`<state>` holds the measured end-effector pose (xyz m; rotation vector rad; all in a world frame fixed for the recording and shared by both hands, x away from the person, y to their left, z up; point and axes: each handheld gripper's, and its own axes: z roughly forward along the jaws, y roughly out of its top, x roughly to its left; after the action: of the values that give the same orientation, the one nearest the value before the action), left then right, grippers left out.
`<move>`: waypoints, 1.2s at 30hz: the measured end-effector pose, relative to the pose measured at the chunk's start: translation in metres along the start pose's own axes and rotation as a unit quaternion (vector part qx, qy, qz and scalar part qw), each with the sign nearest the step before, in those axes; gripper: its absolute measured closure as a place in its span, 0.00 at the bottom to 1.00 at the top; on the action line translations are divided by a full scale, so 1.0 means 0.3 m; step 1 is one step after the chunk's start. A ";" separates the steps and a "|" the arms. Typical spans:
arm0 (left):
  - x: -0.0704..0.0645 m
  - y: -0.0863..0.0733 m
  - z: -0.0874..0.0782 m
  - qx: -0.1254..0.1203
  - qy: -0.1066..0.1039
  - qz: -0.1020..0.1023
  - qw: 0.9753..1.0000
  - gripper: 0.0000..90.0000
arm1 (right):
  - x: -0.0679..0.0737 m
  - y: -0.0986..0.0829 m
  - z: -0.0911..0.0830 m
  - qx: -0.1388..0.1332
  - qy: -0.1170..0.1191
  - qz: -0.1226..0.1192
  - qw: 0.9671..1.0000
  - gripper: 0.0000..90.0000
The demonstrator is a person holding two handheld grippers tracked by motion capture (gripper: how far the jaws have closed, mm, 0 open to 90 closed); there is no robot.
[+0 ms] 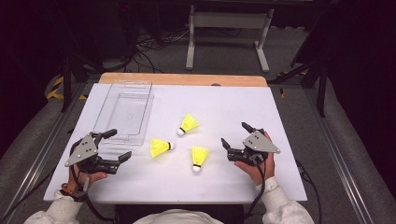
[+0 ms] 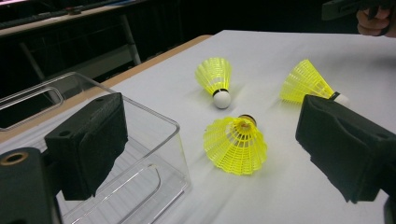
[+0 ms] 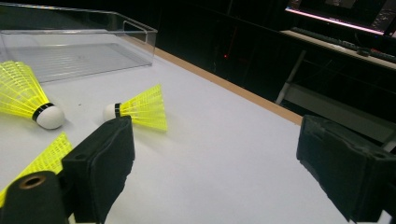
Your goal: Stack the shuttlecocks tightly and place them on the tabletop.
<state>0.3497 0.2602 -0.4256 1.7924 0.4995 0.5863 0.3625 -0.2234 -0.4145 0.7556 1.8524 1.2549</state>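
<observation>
Across the middle of the white tabletop in the high view lie three yellow mesh shuttlecocks with white cork tips: one upper centre, one just left of centre, one lower centre, all apart from one another. Upper left of them sits a clear rectangular plastic bin (nothing inside it). At lower left the left gripper rests by the bin's near end, jaws spread wide and holding nothing. At lower right the right gripper is near the lower shuttlecock, its jaws likewise spread with nothing between them.
</observation>
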 end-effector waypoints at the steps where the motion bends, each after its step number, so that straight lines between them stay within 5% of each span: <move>1: -0.002 -0.001 0.009 0.005 -0.002 0.001 1.000 0.11 | -0.005 -0.001 0.000 -0.001 0.001 0.002 1.000 0.13; 20: -0.055 -0.018 0.076 0.045 -0.045 0.020 0.998 0.17 | -0.006 -0.007 0.007 0.022 -0.006 -0.013 1.000 0.15; 36: -0.121 -0.028 0.196 0.107 -0.081 0.043 0.990 0.28 | -0.003 -0.017 0.022 0.040 0.000 -0.021 0.999 0.16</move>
<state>0.3573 0.1967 -0.4533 2.0548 0.3853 0.4541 0.3683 -0.2226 -0.4206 0.7558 1.9179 1.1615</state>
